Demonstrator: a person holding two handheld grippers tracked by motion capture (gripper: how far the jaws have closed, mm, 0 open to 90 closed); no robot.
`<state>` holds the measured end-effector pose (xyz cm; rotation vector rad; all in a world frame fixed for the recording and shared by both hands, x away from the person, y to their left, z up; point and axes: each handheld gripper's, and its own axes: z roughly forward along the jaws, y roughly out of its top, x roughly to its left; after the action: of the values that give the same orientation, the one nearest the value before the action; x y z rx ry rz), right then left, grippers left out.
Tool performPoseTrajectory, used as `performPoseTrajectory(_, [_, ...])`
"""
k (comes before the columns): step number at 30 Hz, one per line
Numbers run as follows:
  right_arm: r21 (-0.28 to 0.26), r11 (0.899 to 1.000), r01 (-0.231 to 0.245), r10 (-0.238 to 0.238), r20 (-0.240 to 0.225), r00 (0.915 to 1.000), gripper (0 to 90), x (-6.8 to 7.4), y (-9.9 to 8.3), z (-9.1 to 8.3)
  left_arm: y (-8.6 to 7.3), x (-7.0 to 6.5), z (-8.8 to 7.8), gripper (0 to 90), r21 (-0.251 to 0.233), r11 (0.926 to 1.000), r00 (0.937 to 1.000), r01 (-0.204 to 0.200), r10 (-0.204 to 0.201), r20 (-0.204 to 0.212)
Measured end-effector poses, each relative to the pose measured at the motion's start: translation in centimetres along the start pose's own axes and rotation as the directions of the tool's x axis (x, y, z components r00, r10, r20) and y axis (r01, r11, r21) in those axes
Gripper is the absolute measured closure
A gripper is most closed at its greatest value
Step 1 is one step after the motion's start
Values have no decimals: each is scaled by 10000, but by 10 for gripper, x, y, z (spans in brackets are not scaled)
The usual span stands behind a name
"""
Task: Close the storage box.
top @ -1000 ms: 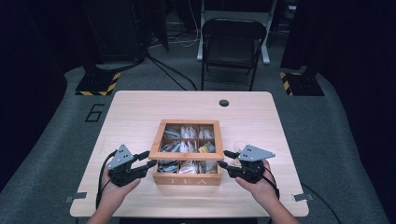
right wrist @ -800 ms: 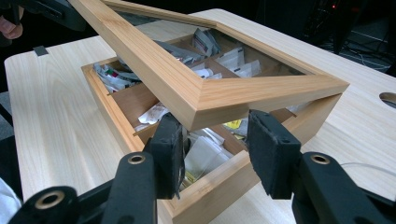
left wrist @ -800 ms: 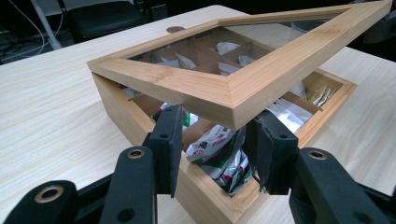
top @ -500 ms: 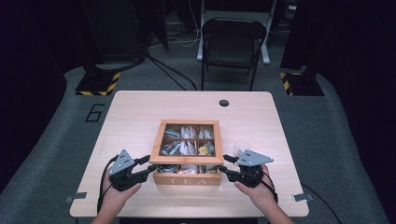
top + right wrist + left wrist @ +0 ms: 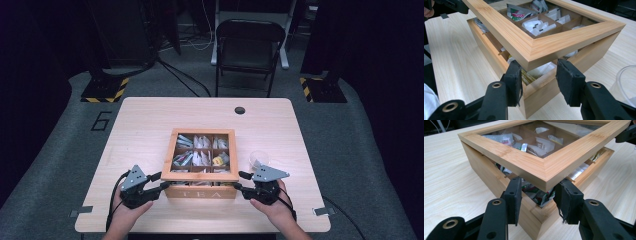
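Right now I am lifting the lid of the wooden tea box, which sits toward six o'clock on the table. My left gripper has a front corner of the lid between its jaws, and my right gripper has the other front corner; both sets of pads straddle the raised corners, half spread, though I cannot tell whether they squeeze or merely prop the frame from beneath. To do this well, I judge that both hands should rise evenly so the lid swings on its back edge toward twelve o'clock without twisting. The lid is a mitred bamboo frame around a clear pane, smooth and square-edged. Beneath it, thin dividers separate crinkly paper tea sachets. A clear plastic cup stands at three o'clock of the box.
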<state>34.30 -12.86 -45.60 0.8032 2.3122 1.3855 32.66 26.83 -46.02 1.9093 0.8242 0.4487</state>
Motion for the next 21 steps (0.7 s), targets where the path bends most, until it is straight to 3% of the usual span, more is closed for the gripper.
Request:
performPoseTrajectory(11, [239,9996,-172,176,-133,9998,555,3,-4,-4,-4,-4,-4,571,322,9993,9997,198,-203,152])
performPoseTrajectory(15, [350,9992,-171,178,-205,9996,550,3,-5,-6,-8,-4,-8,556,203,9992,9989,351,-357,304])
performPoseTrajectory(21, [18,9989,-463,464,-80,9989,551,0,-6,-13,-7,0,-17,548,10,9989,9986,470,-470,235])
